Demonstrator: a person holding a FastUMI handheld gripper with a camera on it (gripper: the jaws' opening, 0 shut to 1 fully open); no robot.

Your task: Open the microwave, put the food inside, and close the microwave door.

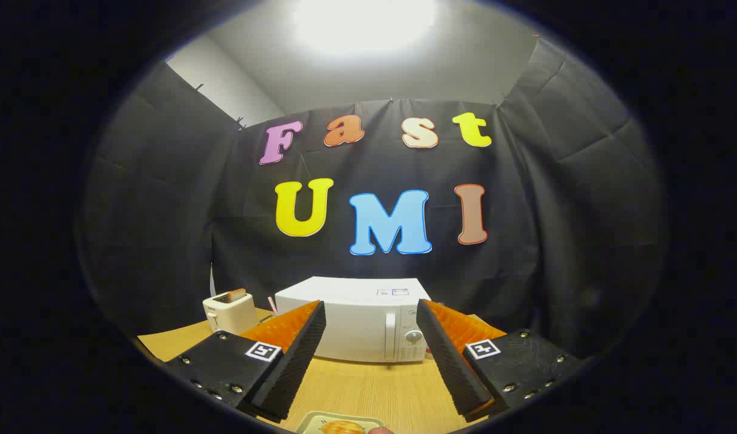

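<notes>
Gripper (371, 337): 2 fingers spread wide, holding nothing.
Microwave (356, 319): beyond the fingers, door closed; likely heavy, rigid. Grip point: vertical handle (390, 335).
Food (342, 428): on tray (311, 423) beneath the fingers; probably light, soft.

black cloth wall (163, 199) hangs in folds around the booth; white ceiling (356, 66) above, with a bright light (362, 21); pale wooden counter (368, 386) below, against the cloth
</notes>
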